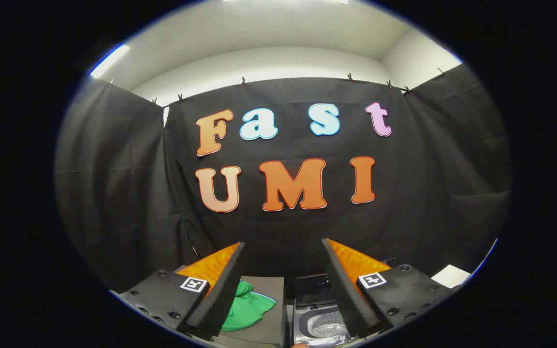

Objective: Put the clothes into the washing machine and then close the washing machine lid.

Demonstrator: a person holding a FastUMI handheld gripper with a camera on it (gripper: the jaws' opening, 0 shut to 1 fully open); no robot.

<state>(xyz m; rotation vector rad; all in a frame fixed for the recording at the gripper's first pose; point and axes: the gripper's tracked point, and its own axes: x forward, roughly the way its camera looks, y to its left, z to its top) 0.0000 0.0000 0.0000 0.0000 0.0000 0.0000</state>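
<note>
While the tongs (283, 285) are hanging open and empty, lowering squarely onto the green garment (244, 309) beside the washing machine (324, 321) looks advisable.

Crumpled green clothes (245, 307) beside the apparently open washing machine (324, 319).

We see the clothes (247, 307) in bright green with a thin blue edge, on a grey mat (264, 285). The washing machine (324, 321) is grey with a silver ribbed drum, and the booth's wall (114, 193) is black.

Open gap between tongs (283, 251)
</note>
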